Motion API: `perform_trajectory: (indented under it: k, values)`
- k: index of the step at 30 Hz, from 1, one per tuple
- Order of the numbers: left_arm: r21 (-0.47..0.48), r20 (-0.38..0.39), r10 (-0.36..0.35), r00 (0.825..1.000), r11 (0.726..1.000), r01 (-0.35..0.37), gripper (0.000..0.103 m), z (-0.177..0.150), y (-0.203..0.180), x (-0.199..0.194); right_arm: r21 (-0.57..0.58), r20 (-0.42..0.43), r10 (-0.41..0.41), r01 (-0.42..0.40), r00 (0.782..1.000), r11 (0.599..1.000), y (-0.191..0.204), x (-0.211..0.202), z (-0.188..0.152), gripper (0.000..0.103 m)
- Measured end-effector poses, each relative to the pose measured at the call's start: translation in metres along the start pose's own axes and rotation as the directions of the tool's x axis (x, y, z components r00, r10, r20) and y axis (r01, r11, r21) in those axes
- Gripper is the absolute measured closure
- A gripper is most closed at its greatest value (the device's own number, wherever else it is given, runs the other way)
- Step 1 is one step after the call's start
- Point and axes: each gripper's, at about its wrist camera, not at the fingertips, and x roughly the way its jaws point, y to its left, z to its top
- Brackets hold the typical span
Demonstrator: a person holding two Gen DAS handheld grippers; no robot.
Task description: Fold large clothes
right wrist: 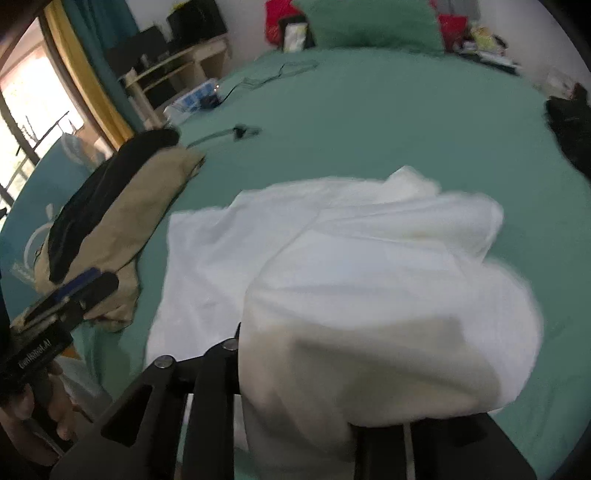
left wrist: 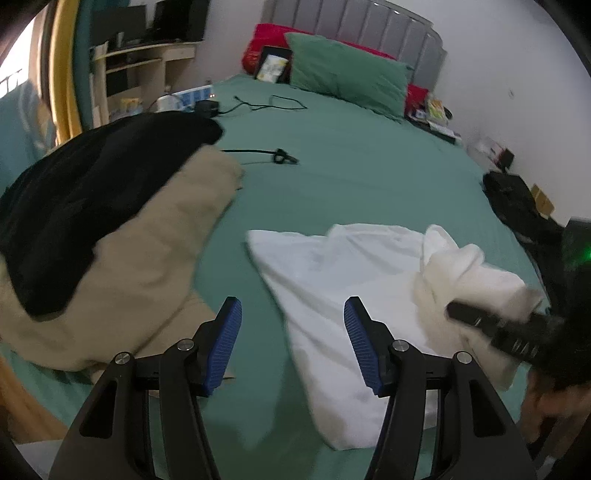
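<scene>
Meanwhile, the white garment [left wrist: 332,280] is lying on the green bed [left wrist: 351,158], one end bunching over the right claw [left wrist: 480,317], its grip hidden; the left claw [left wrist: 293,343] is hovering wide, empty.

Left wrist view: looks forward and down along its own two fingers [left wrist: 229,343] from above the near edge of the bed [left wrist: 351,155], facing the headboard [left wrist: 354,29]. White garment [left wrist: 332,280] lies just beyond and right of the fingertips; tan and black clothes [left wrist: 110,236] to their left.

Right wrist view: same heading, steeper, much nearer; white garment [right wrist: 369,295] drapes over its fingers and fills the lower frame.

Shared: green sheet, white garment, tan-black pile [right wrist: 110,221], cable [right wrist: 236,133], pillow [right wrist: 373,22], desk [right wrist: 177,62]. Each view catches the other gripper at its edge.
</scene>
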Motion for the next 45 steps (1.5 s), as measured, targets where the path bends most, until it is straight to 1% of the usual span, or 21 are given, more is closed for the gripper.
perform_trajectory:
  k: [2, 3, 6, 8, 9, 12, 15, 19, 22, 24, 28, 32, 33, 34, 36, 38, 39, 40, 41, 43, 45]
  values:
    - [-0.025, -0.012, -0.002, 1.000, 1.000, 0.002, 0.042, 0.001, 0.010, 0.003, -0.053, -0.042, 0.012, -0.014, 0.999, 0.998, 0.019, 0.011, -0.003, 0.056]
    - [-0.044, -0.021, -0.009, 1.000, 0.999, 0.008, 0.042, 0.002, 0.017, 0.004, -0.094, -0.067, 0.030, -0.036, 0.997, 0.995, 0.032, 0.017, -0.006, 0.042]
    - [-0.054, -0.019, -0.019, 1.000, 0.998, 0.018, 0.042, 0.004, 0.029, 0.003, -0.217, -0.163, 0.089, -0.124, 0.983, 0.968, 0.065, 0.029, -0.015, 0.016]
    - [-0.055, -0.017, -0.016, 1.000, 0.998, 0.015, 0.042, 0.006, 0.034, 0.001, -0.318, -0.222, 0.087, -0.157, 0.971, 0.935, 0.085, 0.035, -0.024, 0.011]
    - [-0.068, -0.016, -0.016, 1.000, 0.998, 0.015, 0.042, 0.006, 0.039, 0.000, -0.389, -0.233, 0.057, -0.147, 0.971, 0.909, 0.096, 0.036, -0.030, 0.011]
    - [-0.114, -0.016, -0.029, 0.999, 0.993, 0.027, 0.042, 0.007, 0.047, 0.000, -0.448, -0.220, 0.017, -0.117, 0.975, 0.886, 0.100, 0.030, -0.036, 0.011]
    - [-0.105, -0.014, -0.050, 0.999, 0.993, 0.048, 0.042, 0.007, 0.041, 0.001, -0.417, -0.177, 0.021, -0.094, 0.984, 0.904, 0.090, 0.011, -0.037, 0.011]
    - [-0.065, -0.013, -0.075, 0.997, 0.995, 0.074, 0.042, 0.008, 0.024, 0.001, -0.434, -0.078, 0.002, -0.036, 0.997, 0.900, 0.081, -0.028, -0.044, 0.011]
    - [-0.053, -0.005, -0.101, 0.995, 0.993, 0.101, 0.042, 0.014, 0.010, -0.002, -0.412, -0.033, 0.053, -0.062, 0.998, 0.909, 0.073, -0.054, -0.050, 0.011]
    - [-0.046, 0.006, -0.142, 0.990, 0.989, 0.142, 0.042, 0.022, -0.004, -0.005, -0.375, -0.012, 0.084, -0.083, 0.996, 0.923, 0.060, -0.067, -0.051, 0.011]
    - [0.034, 0.016, -0.233, 0.972, 0.972, 0.232, 0.034, 0.038, -0.058, -0.009, -0.250, 0.065, 0.066, -0.048, 0.996, 0.967, 0.021, -0.078, -0.050, 0.011]
    - [0.157, -0.065, -0.306, 0.950, 0.937, 0.313, 0.034, 0.041, -0.123, 0.008, -0.069, 0.106, -0.019, 0.026, 0.994, 0.997, -0.036, -0.085, -0.046, 0.011]
    - [0.184, -0.092, -0.320, 0.943, 0.925, 0.332, 0.034, 0.040, -0.135, 0.015, -0.027, 0.115, -0.052, 0.056, 0.992, 0.998, -0.050, -0.088, -0.047, 0.011]
    - [0.220, -0.149, -0.324, 0.934, 0.910, 0.351, 0.034, 0.036, -0.150, 0.028, 0.006, 0.117, -0.077, 0.076, 0.990, 0.997, -0.061, -0.090, -0.048, 0.011]
    - [0.246, -0.261, -0.303, 0.916, 0.897, 0.367, 0.034, 0.026, -0.165, 0.053, 0.079, 0.111, -0.107, 0.099, 0.988, 0.992, -0.084, -0.093, -0.051, 0.011]
    - [0.260, -0.324, -0.276, 0.905, 0.894, 0.365, 0.038, 0.015, -0.164, 0.072, 0.135, 0.108, -0.112, 0.097, 0.988, 0.986, -0.102, -0.096, -0.055, 0.011]
    - [0.271, -0.333, -0.242, 0.911, 0.901, 0.339, 0.057, 0.011, -0.160, 0.079, 0.160, 0.107, -0.107, 0.089, 0.988, 0.983, -0.110, -0.096, -0.056, 0.011]
    - [0.283, -0.335, -0.196, 0.922, 0.912, 0.296, 0.082, 0.006, -0.151, 0.084, 0.170, 0.108, -0.105, 0.086, 0.989, 0.982, -0.115, -0.097, -0.057, 0.011]
    - [0.269, -0.323, -0.156, 0.933, 0.930, 0.249, 0.088, 0.004, -0.138, 0.085, 0.179, 0.107, -0.104, 0.084, 0.989, 0.980, -0.119, -0.095, -0.056, 0.011]
    - [0.220, -0.274, -0.140, 0.952, 0.954, 0.203, 0.088, 0.006, -0.114, 0.076, 0.192, 0.104, -0.094, 0.073, 0.990, 0.979, -0.122, -0.090, -0.057, 0.011]
    - [0.186, -0.194, -0.065, 0.979, 0.977, 0.102, 0.088, 0.007, -0.087, 0.059, 0.200, 0.093, -0.078, 0.058, 0.993, 0.978, -0.122, -0.084, -0.060, 0.011]
